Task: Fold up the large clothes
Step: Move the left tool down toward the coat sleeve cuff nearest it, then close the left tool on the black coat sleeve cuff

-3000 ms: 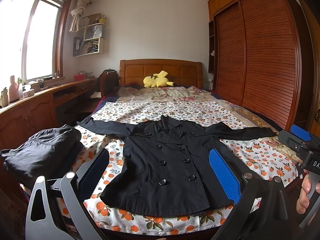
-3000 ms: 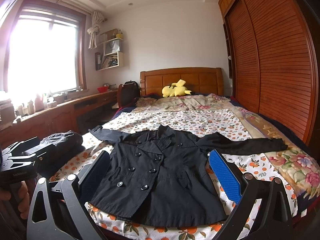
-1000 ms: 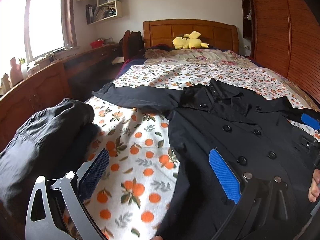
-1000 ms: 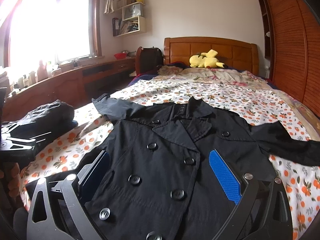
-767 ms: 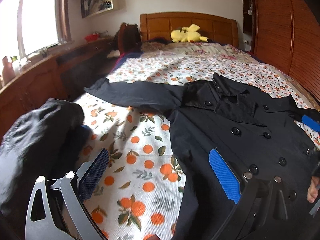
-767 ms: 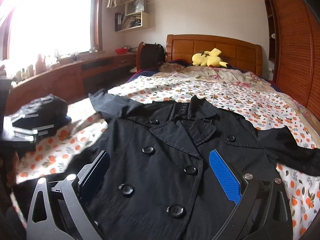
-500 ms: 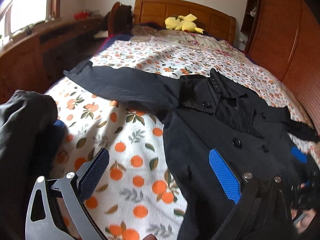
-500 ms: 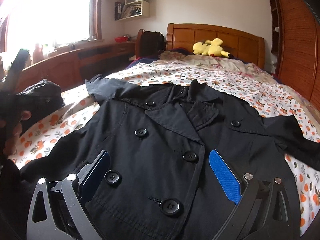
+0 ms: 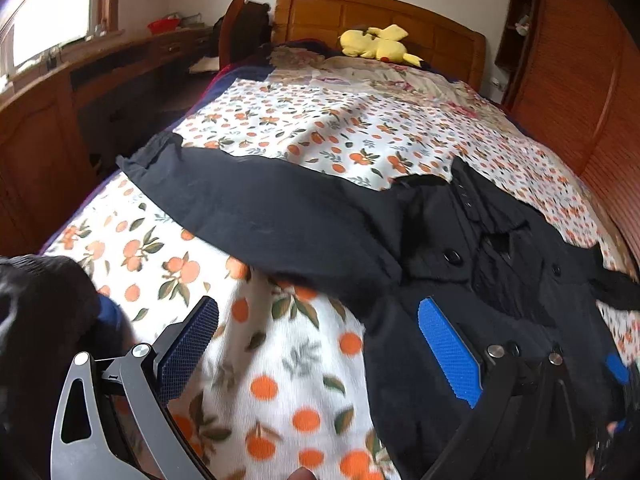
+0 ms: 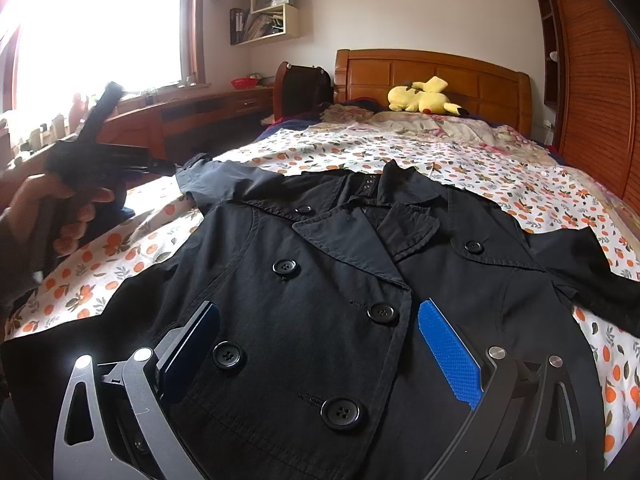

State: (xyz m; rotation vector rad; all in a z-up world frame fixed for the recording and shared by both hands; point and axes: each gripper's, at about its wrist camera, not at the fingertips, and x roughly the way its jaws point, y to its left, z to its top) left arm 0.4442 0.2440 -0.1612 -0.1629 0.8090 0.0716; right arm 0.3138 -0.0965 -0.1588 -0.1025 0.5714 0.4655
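A black double-breasted coat (image 10: 340,280) lies flat on the bed, front up, both sleeves spread sideways. In the left wrist view its left sleeve (image 9: 256,208) runs across the orange-print sheet and the body (image 9: 500,292) is at the right. My left gripper (image 9: 316,332) is open and empty, low over the sheet beside the coat's left edge, below the sleeve. My right gripper (image 10: 318,332) is open and empty, just above the coat's buttoned front. The left gripper and its hand also show at the left of the right wrist view (image 10: 80,172).
A bundle of dark clothing (image 9: 36,320) lies at the bed's near left corner. A yellow plush toy (image 10: 424,98) sits by the wooden headboard (image 10: 436,72). A wooden desk (image 10: 192,112) runs along the left wall, a slatted wardrobe (image 10: 596,80) along the right.
Both grippers have moved forward and down toward the coat. The left one has swung to the sleeve and left edge; the right one has come close over the buttons. Both stay open.
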